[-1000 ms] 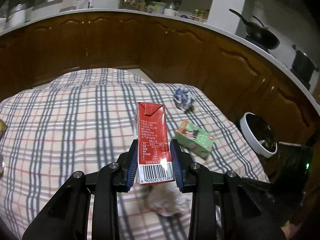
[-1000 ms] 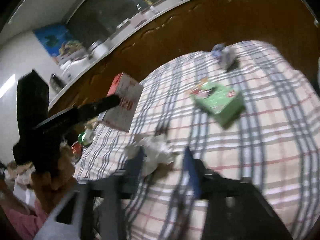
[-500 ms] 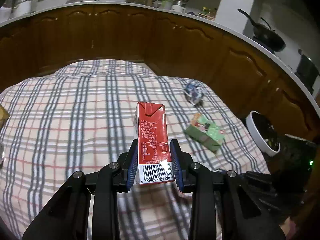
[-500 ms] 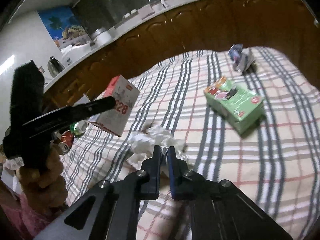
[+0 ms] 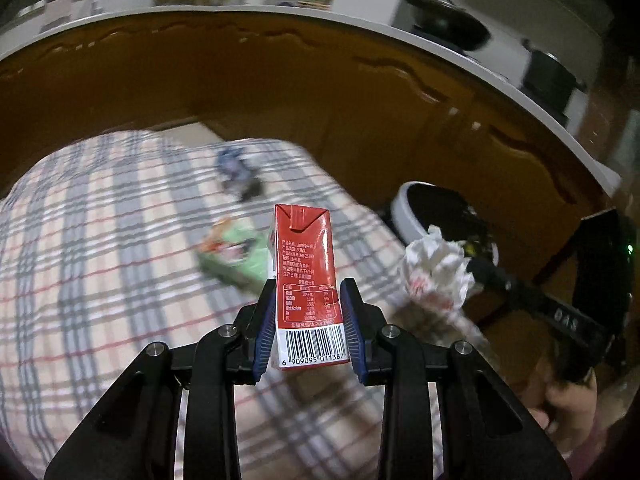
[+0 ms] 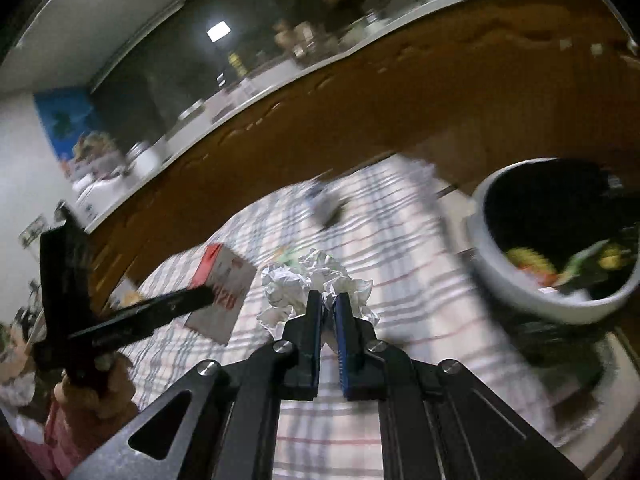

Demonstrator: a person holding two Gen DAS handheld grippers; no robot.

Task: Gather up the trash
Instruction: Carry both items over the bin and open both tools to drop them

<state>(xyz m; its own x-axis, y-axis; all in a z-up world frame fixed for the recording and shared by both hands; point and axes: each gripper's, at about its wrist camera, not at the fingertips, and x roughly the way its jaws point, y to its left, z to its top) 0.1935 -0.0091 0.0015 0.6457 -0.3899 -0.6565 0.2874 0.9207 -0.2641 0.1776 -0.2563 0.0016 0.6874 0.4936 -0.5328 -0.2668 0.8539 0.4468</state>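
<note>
While raised over the plaid tablecloth, left gripper fills the lower centre of the left wrist view, black linkages running to the bottom edge, blue pads pressed against both sides of an upright red milk carton. Carton stands straight between the jaws, barcode end lowest and just inside the pads, folded top sticking well out beyond the fingertips. Blurred behind it, left of centre: a green carton lying on the cloth; farther up, a small blue wrapper.

Right gripper rising from the bottom centre of the right wrist view, jaws drawn narrow, only a slim gap between them, pinching a crumpled white paper wad. Wad bunched at and beyond the fingertips, spreading to both sides of them, clear of the cloth. At right in that frame, a white trash bin with a dark liner and colourful scraps inside, lower than the table edge and apart from the wad. At left, the other gripper seen side-on, held in a hand, carton tilted at its tip.

In the left wrist view, same wad at middle right, bin rim just behind it.
</note>
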